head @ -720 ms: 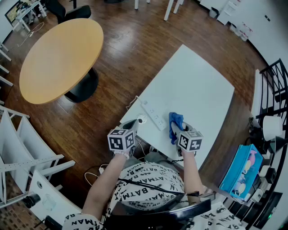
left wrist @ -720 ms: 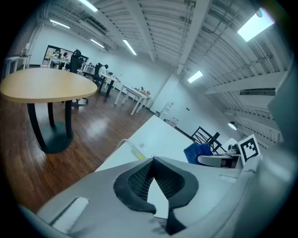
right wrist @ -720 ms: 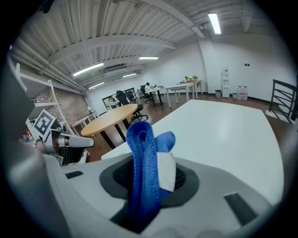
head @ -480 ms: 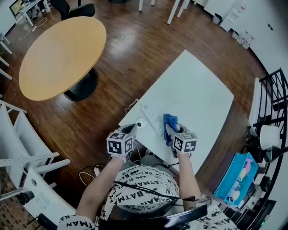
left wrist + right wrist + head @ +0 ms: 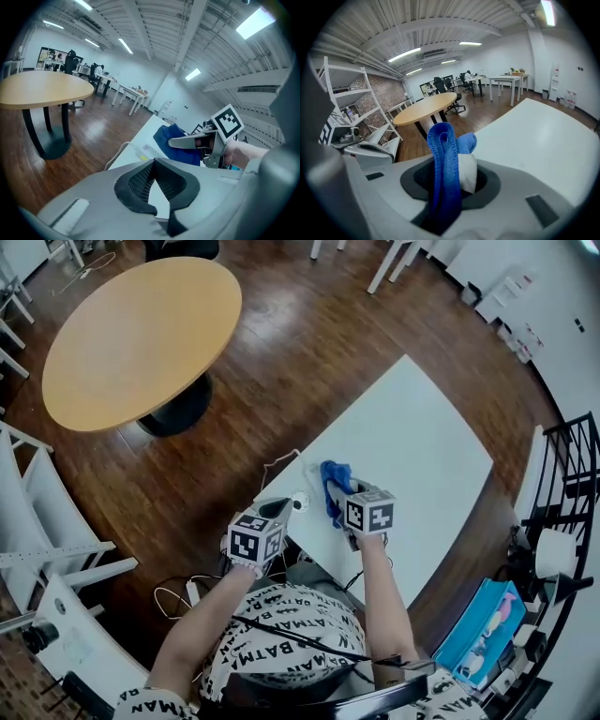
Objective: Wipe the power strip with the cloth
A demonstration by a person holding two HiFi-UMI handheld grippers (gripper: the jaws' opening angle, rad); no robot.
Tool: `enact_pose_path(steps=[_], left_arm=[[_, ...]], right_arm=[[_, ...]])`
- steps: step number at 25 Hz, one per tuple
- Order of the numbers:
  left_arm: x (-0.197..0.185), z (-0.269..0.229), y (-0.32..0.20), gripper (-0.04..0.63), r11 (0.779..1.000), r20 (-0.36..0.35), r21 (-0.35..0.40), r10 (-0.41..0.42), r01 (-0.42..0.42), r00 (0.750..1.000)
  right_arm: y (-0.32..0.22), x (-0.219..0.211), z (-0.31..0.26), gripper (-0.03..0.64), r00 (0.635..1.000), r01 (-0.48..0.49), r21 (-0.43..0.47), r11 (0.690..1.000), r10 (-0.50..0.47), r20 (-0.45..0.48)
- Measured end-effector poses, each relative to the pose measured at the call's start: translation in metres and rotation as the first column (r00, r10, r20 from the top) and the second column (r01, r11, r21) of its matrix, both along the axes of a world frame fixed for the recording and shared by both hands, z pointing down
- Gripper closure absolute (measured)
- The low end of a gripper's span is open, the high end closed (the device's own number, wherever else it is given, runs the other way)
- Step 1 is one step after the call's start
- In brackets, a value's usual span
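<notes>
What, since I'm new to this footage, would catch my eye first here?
The bright blue cloth pinched in the right tongs stands out, at the near corner of the white table by the power strip. Beyond it, a big round wooden table fills the head view's upper left.

A white rectangular table point(image 5: 422, 446) stands on a dark wood floor point(image 5: 281, 352). Well to its left is a round table point(image 5: 141, 334) with a pale wooden top and a black pedestal base point(image 5: 178, 409). Further left of the white table, at the frame's edge, stands white open shelving point(image 5: 42, 554). A black metal rack point(image 5: 574, 442) rises just beyond its right side, and below that sits what may be a blue bin point(image 5: 480, 636). Loose cables point(image 5: 178, 598) lie on the floor near its closest corner.
</notes>
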State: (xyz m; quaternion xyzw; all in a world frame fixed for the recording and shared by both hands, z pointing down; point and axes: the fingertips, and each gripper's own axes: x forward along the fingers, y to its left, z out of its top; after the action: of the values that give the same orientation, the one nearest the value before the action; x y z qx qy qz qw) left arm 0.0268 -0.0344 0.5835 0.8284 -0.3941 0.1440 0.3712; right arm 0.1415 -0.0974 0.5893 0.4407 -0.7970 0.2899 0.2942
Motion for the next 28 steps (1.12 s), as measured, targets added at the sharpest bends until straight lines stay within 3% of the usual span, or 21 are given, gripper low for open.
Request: enact_pose_path(steps=[9,14,28], left_arm=[[-0.002,0.002,-0.006,0.595,1.000,-0.021,-0.011,0.008,-0.008,1.000],[-0.011,0.007,-0.006,0.595,1.000,-0.022,-0.025,0.005,-0.005,1.000],[-0.002,0.012,0.003,0.595,0.996,-0.026,-0.038,0.075,-0.076,0.997]], right_arm=[[-0.027,-0.042,0.037,0.491,0.992,0.085,-0.064,0.994,-0.091,-0.091],[-0.031,-0.041,0.046,0.489,0.982,0.115,-0.099,0.988,-0.128,-0.136],[0.012,-0.003,0.048,0.489,0.987,0.019,-0.145,0.989,-0.041,-0.155]])
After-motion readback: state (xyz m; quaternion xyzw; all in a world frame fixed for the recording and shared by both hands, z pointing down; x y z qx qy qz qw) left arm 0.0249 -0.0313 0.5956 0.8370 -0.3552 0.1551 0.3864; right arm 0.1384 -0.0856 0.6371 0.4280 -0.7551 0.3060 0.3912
